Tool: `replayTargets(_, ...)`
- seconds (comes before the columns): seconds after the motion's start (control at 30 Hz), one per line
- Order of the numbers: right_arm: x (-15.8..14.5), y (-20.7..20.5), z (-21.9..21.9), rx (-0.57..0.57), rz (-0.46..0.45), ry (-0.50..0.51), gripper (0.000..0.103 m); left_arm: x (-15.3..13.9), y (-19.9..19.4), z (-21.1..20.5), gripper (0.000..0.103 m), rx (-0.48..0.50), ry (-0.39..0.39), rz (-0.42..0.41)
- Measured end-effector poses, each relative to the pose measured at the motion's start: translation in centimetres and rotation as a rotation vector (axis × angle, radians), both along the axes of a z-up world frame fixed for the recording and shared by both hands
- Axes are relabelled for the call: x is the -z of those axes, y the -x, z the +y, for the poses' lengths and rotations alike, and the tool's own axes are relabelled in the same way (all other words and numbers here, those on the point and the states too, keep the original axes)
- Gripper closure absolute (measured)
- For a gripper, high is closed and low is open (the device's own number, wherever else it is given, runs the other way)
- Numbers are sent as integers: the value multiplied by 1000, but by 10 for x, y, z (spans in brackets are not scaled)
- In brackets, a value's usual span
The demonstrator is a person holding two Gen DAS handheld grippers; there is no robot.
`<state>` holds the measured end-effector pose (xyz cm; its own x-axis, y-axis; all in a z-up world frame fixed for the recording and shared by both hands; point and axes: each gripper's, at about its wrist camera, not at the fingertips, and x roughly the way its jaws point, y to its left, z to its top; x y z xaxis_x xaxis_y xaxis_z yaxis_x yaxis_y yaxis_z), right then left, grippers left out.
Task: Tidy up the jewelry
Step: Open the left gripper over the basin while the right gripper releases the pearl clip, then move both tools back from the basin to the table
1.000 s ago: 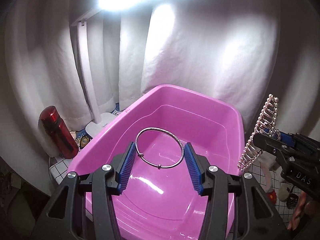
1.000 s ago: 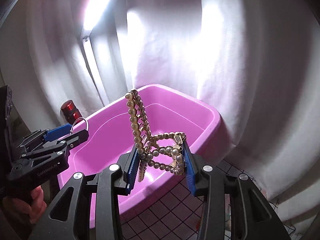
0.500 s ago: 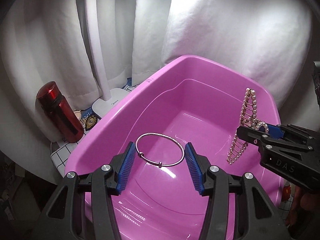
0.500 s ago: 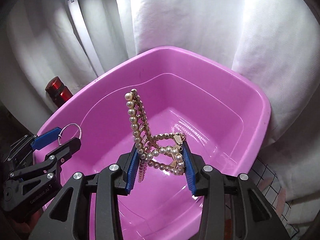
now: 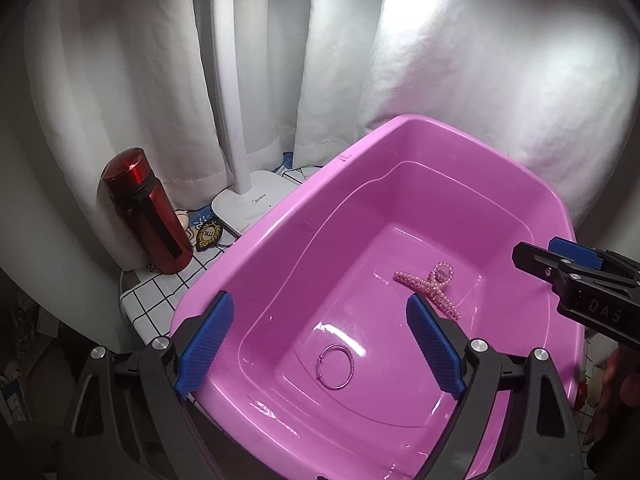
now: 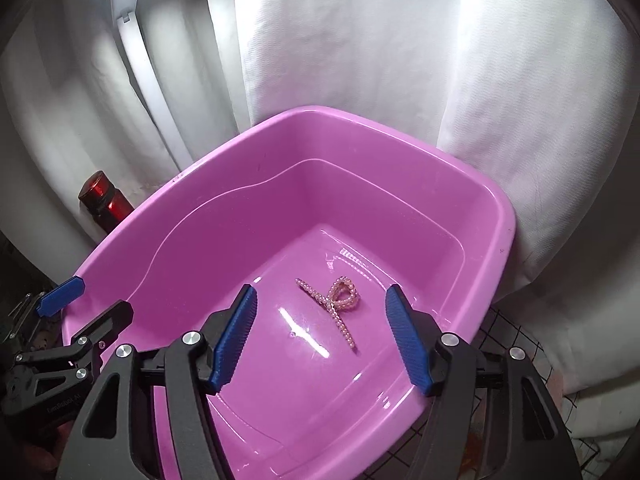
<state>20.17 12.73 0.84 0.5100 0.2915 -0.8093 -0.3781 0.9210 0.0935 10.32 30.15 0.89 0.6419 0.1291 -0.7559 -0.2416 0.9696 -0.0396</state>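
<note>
Left wrist view only: a thin silver wire bangle (image 5: 335, 366) on the tub floor, a red metal bottle with a black band (image 5: 146, 211) standing upright at 9 o'clock of the tub, the flat white foot of a desk lamp (image 5: 256, 205) at 11 o'clock, and the black-gridded white cloth on the counter (image 5: 156, 296).
Right wrist view only: the tub's far-right corner and rim against the white curtain (image 6: 400, 40) – the bangle does not show here, hidden behind this gripper's own finger or out of frame.
Both views: the hair claw and the tub; of the bottle, only its cap and shoulder (image 6: 105, 199) show from the right.
Container: a glossy pink plastic tub (image 5: 460, 136), rectangular with rounded corners, standing on the counter.
Contents: the bangle lies flat near the tub's 7 o'clock corner; a gold hair claw set with pale pearls (image 5: 430, 288) lies on its side toward 3 o'clock, well apart from the bangle.
Left gripper (image 5: 320, 344): its blue ribbed pads stand wide and are opening – nothing between them, the bangle on the floor below, untouched.
Right gripper (image 6: 322, 336): about half spread and opening; the claw (image 6: 334, 304) lies on the tub floor beyond the pads, free of both.
Hands: a bit of one shows at the right edge behind the right gripper (image 5: 616, 380).
</note>
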Motion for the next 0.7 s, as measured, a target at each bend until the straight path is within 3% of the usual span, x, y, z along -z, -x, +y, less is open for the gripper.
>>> replayTargets(0.7,-25,65,-53,75,-53,-104,39,-28,48,-31,8,44,-31,-46)
